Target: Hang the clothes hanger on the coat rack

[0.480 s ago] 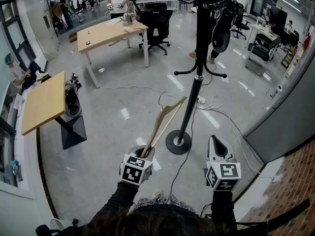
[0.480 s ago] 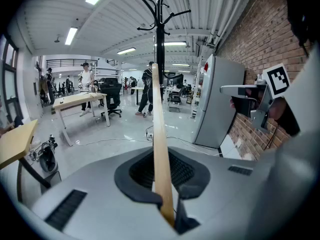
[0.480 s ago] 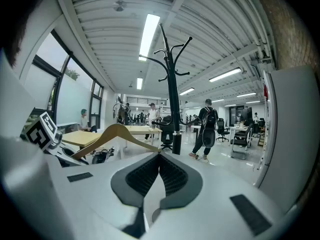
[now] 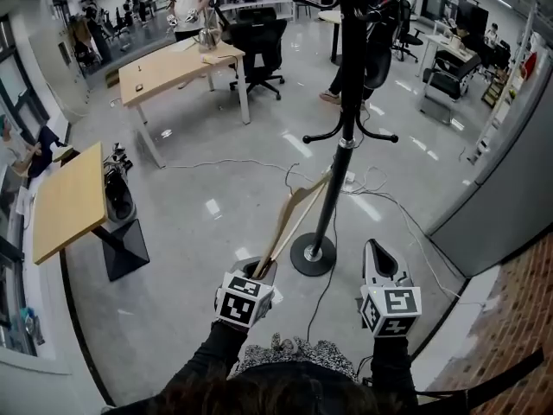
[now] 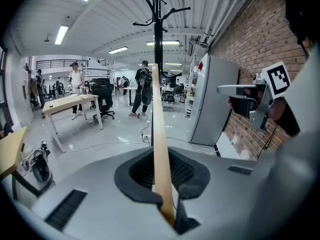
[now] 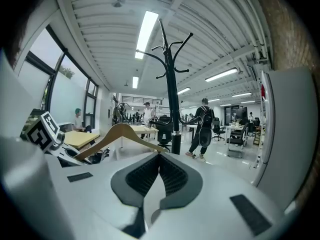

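Head view: left tongs [image 4: 260, 269] clenched on lower end of light wooden clothes hanger [image 4: 294, 214]; hanger slants up toward pole of black metal coat rack [image 4: 347, 102], not hung; right tongs [image 4: 378, 251] alongside, apart from hanger.
Left gripper view: hanger [image 5: 159, 134] pinched edge-on between jaws; rack [image 5: 158, 34] directly behind.
Right gripper view: right tongs [image 6: 159, 156] clenched, empty; hanger [image 6: 120, 134] at left; rack [image 6: 172, 84] ahead.
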